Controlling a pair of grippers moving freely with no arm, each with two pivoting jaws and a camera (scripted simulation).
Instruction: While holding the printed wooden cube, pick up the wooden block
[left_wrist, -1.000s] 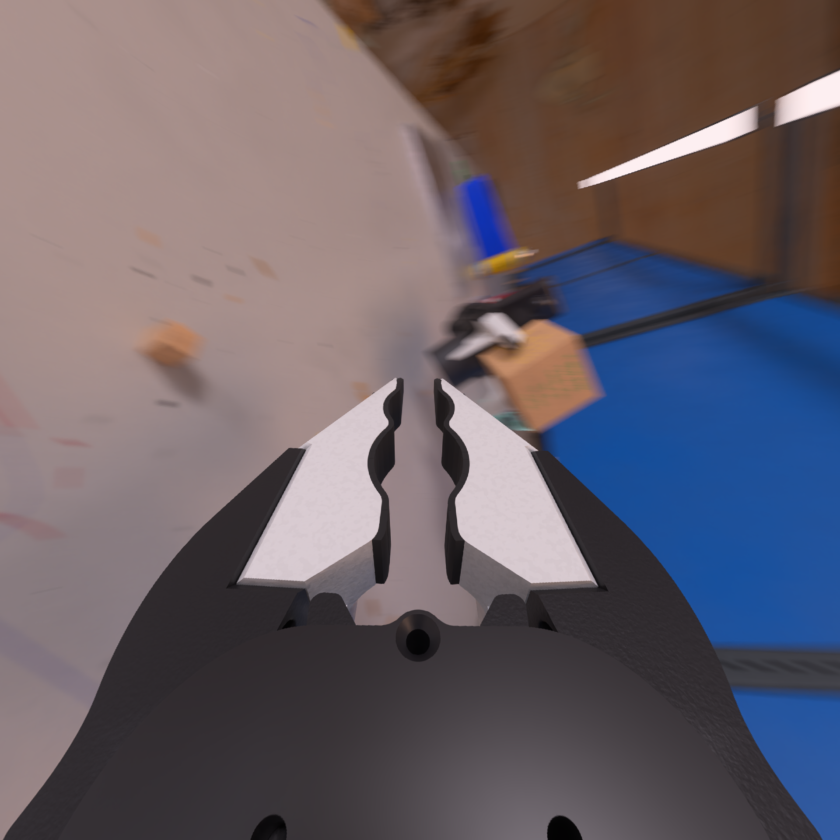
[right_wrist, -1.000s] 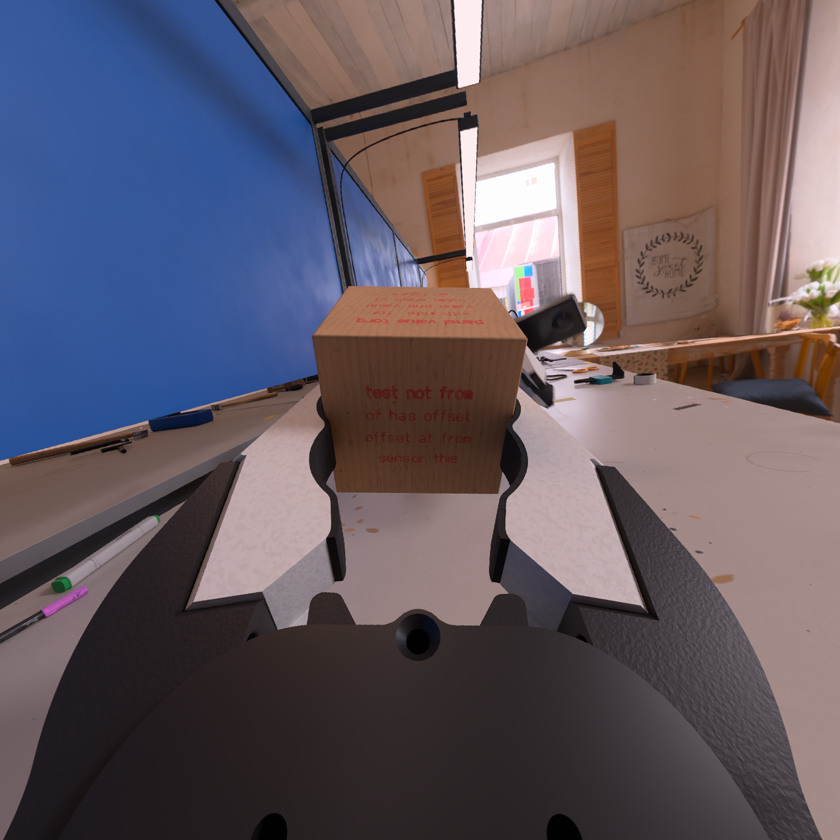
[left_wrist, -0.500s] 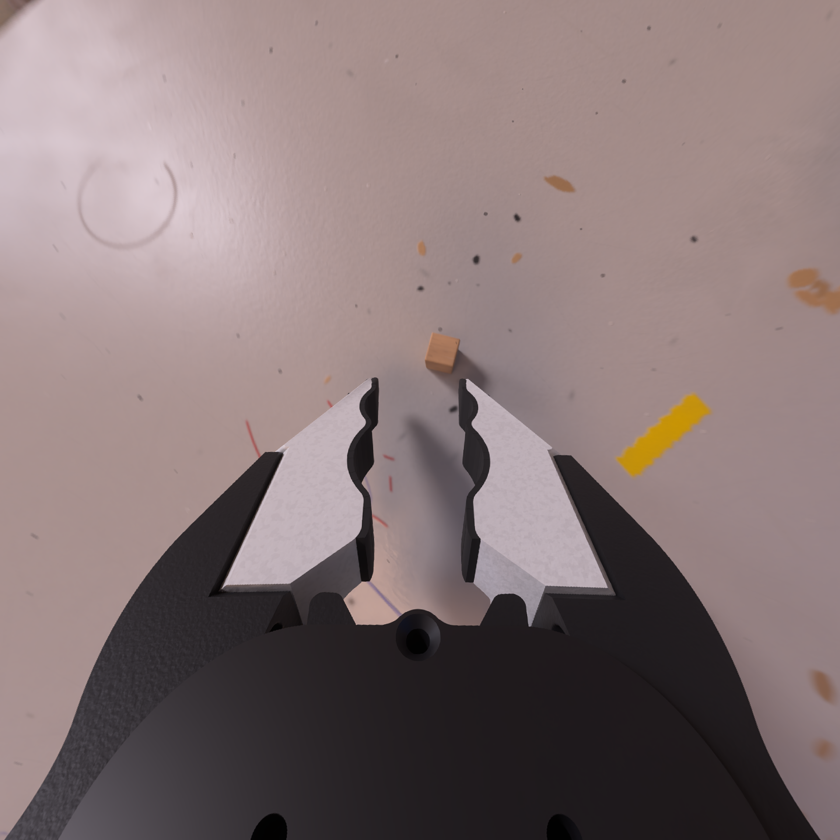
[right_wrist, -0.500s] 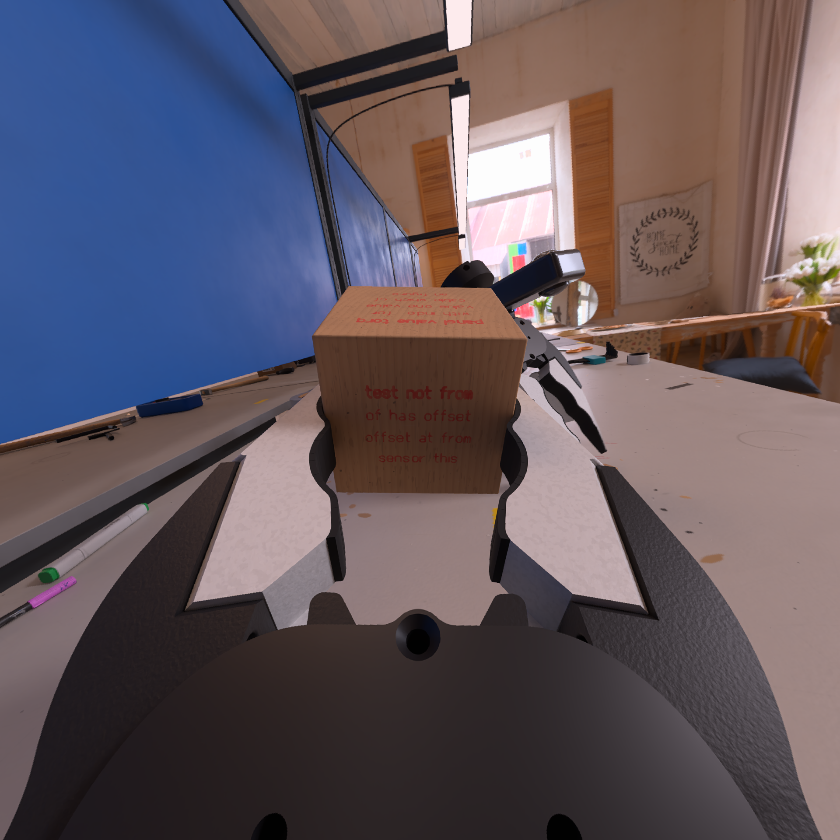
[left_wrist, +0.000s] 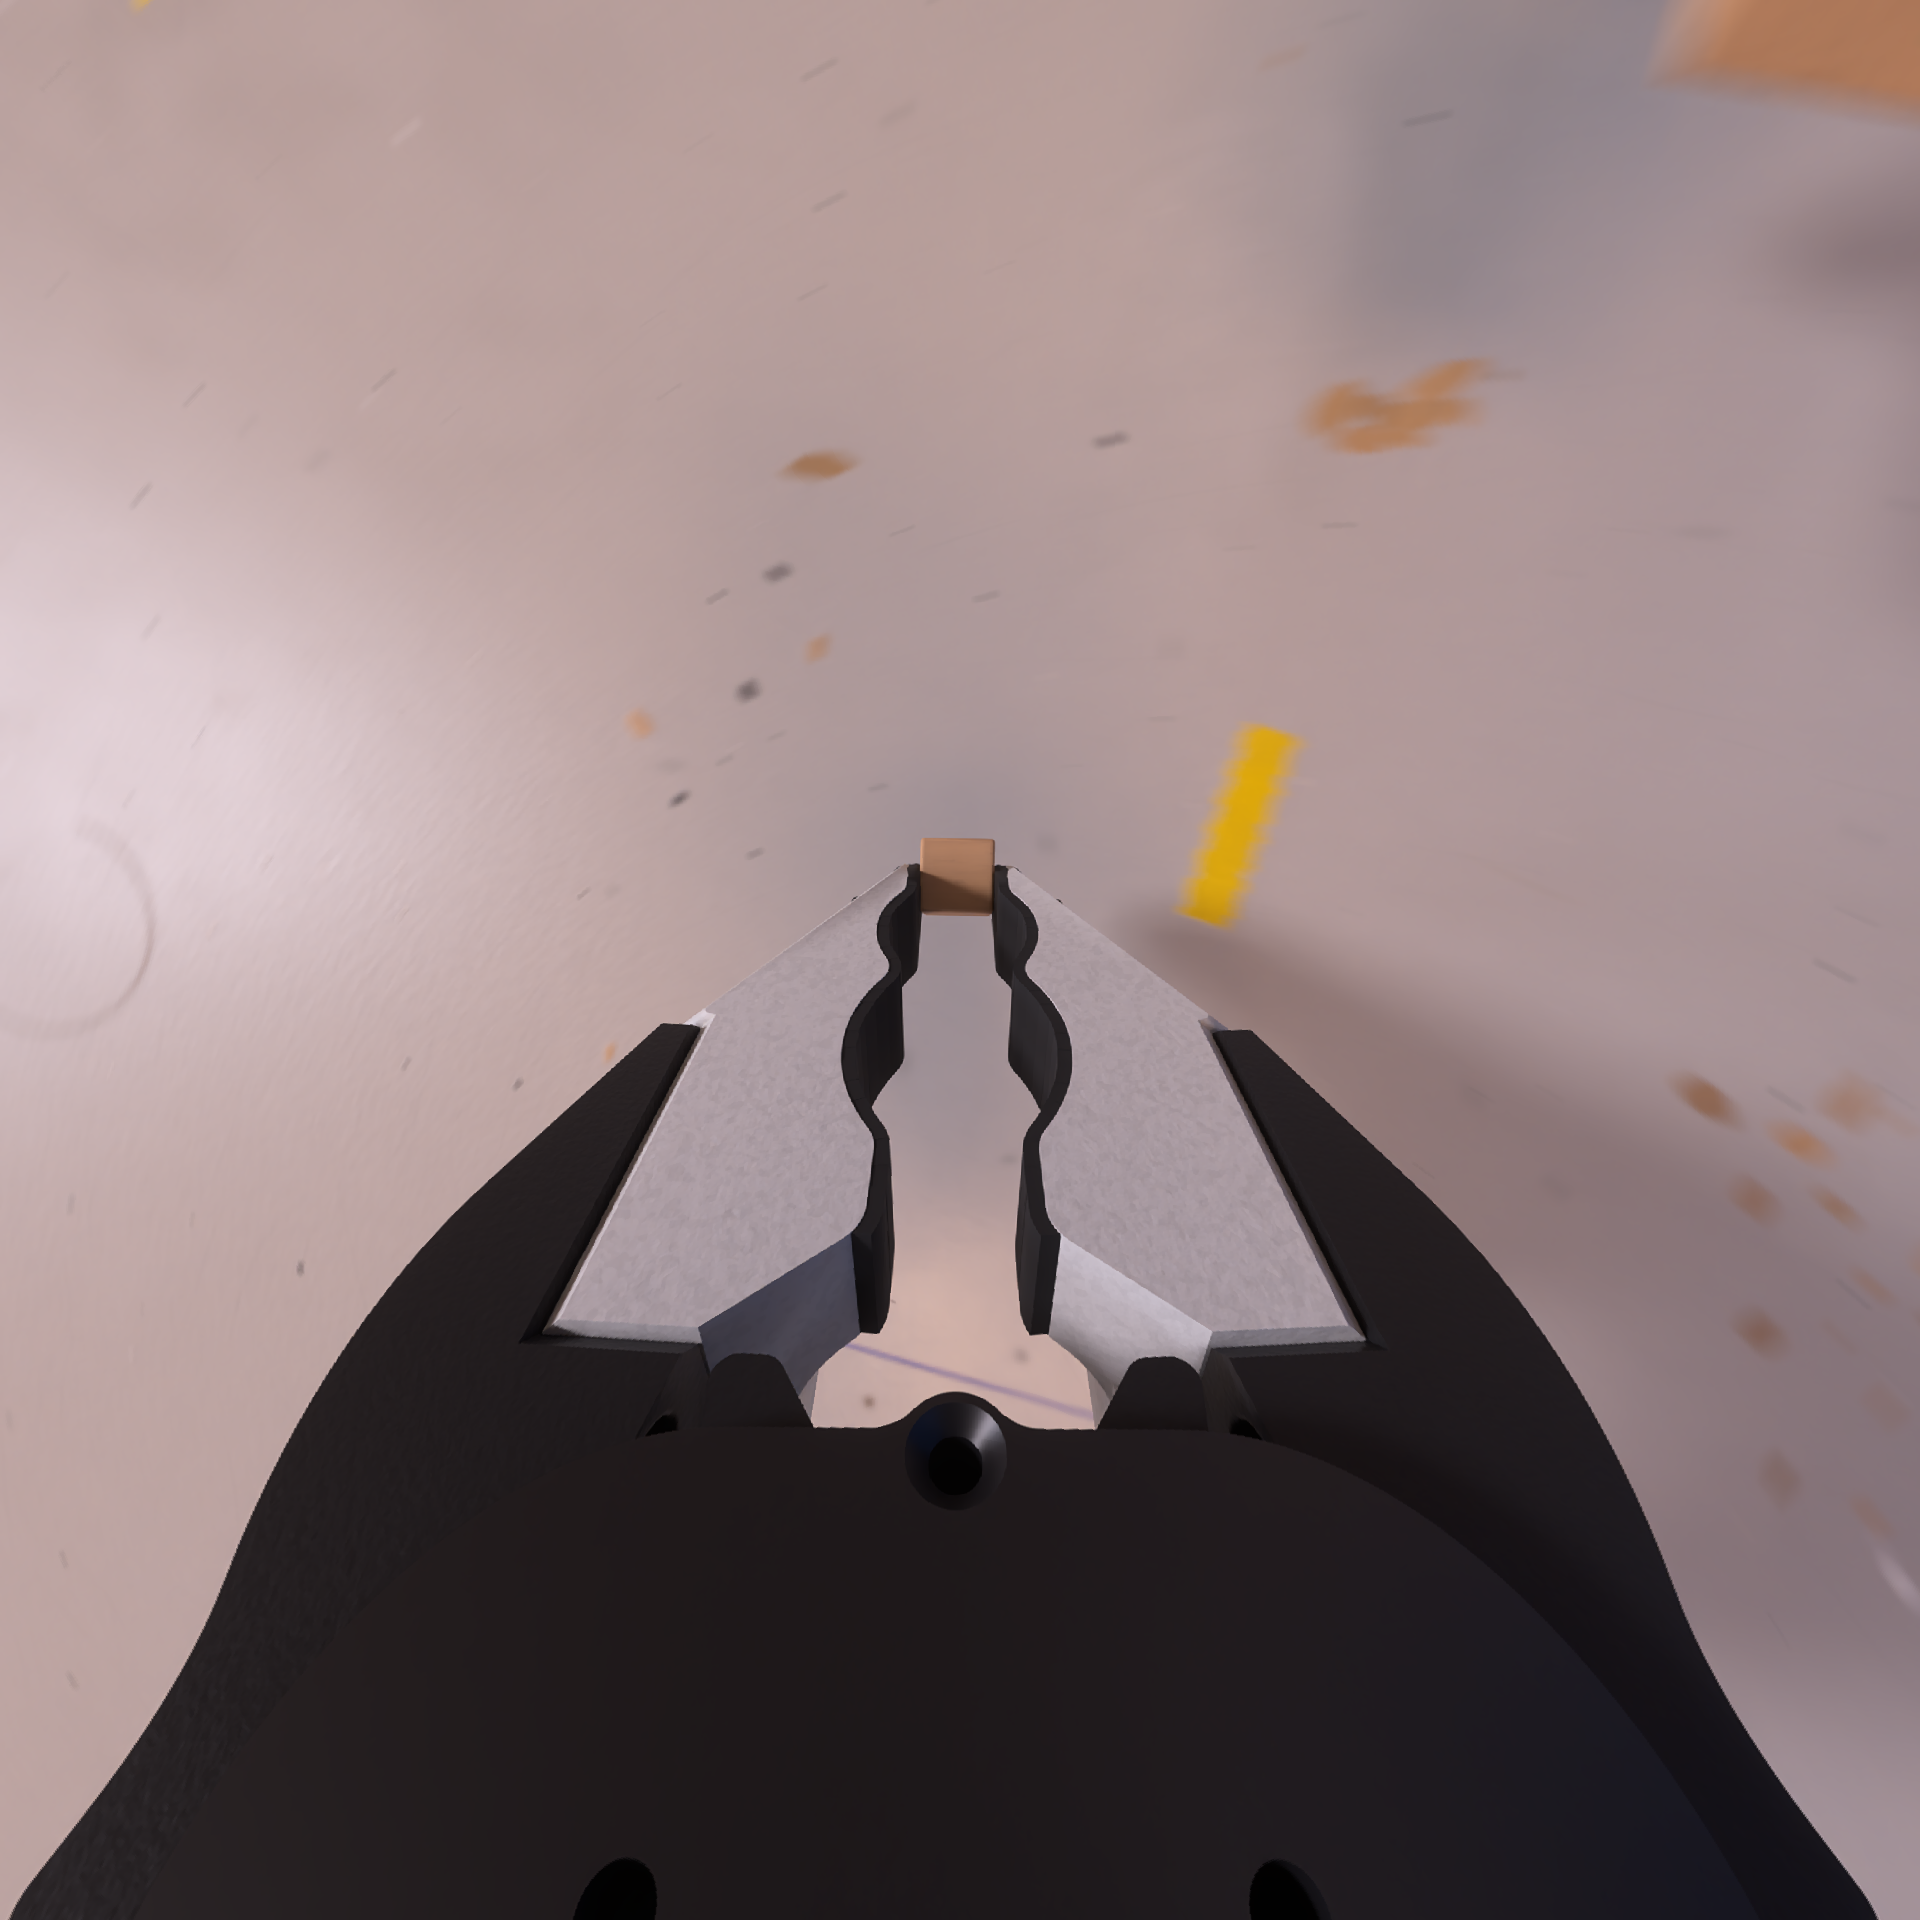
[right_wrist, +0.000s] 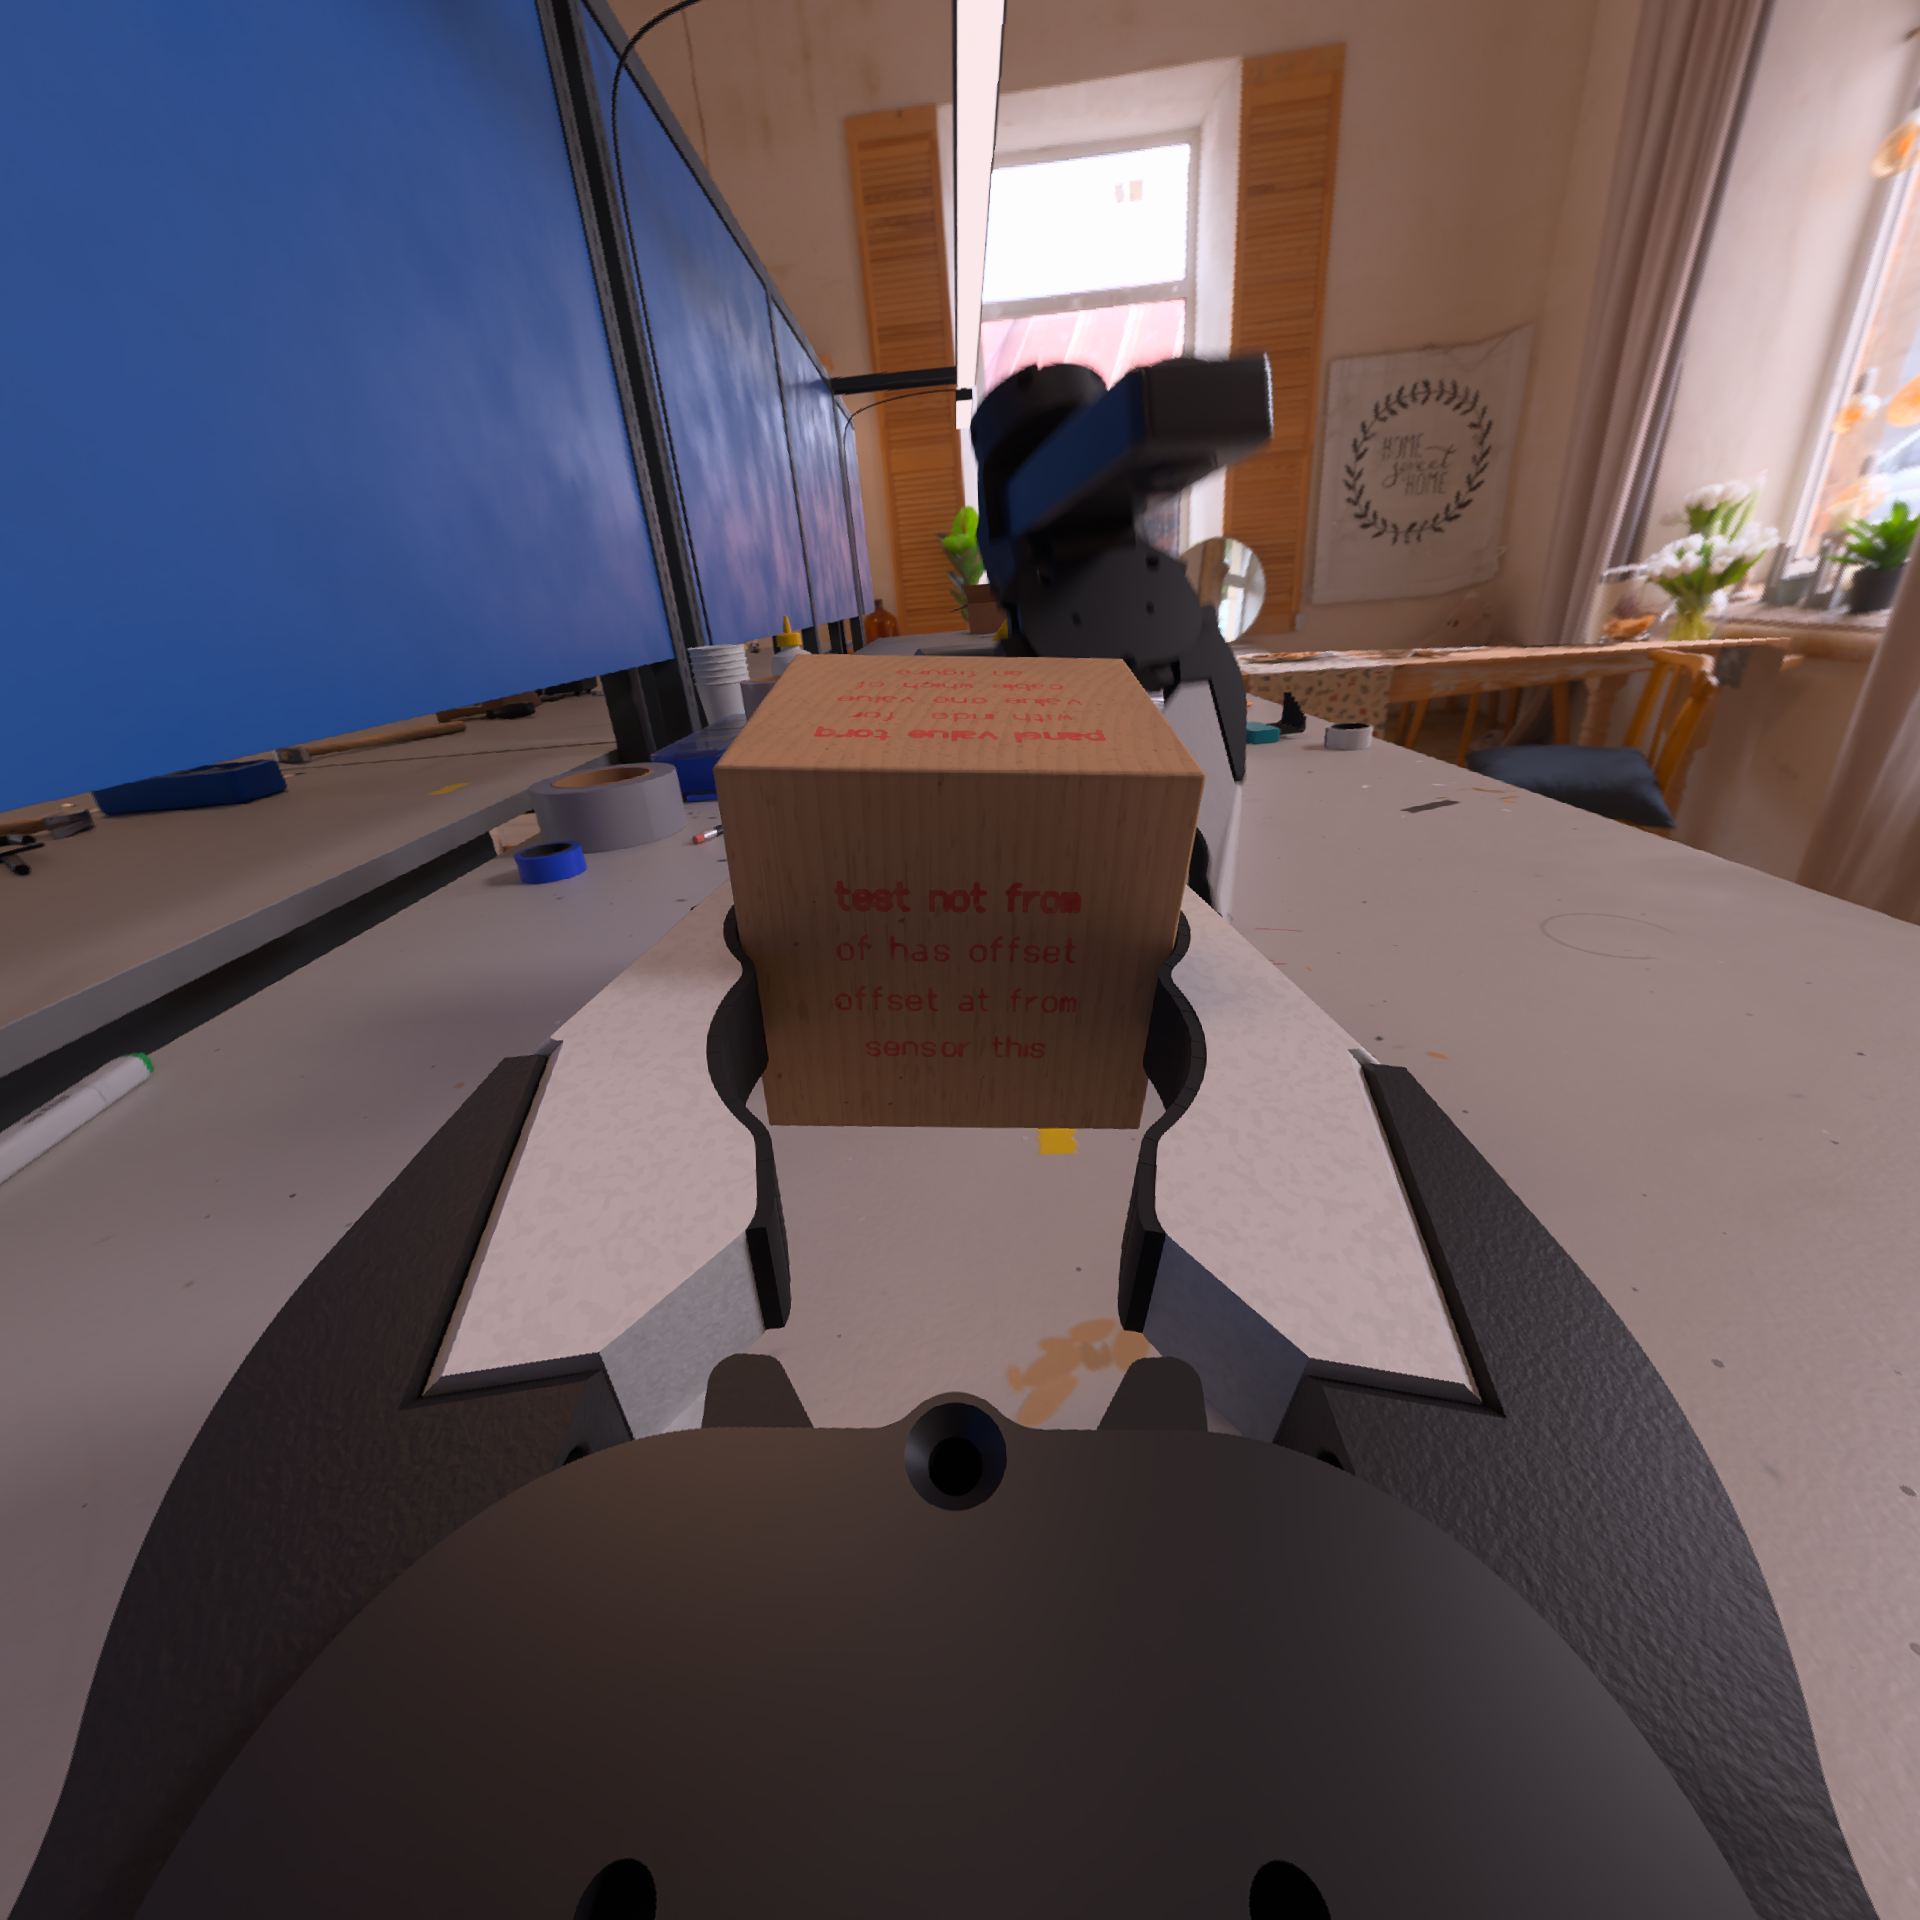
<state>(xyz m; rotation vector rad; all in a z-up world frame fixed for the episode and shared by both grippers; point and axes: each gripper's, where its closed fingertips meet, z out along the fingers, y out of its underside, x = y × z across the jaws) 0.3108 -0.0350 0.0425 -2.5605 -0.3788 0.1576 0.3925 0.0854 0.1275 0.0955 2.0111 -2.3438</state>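
the wooden block (left_wrist: 957, 880) is a tiny plain tan cube, square-on and level, pinched right at the very tips between the two fingers (left_wrist: 902, 904) of the left gripper (left_wrist: 957, 883), with the pale speckled table (left_wrist: 416, 520) behind it. the printed wooden cube (right_wrist: 956, 894) is far bigger, light wood with a fine upright grain and red lettering on its near face and its top. it sits upright and square between the dark pads (right_wrist: 740, 1029) of the right gripper (right_wrist: 956, 935), held clear above the table.
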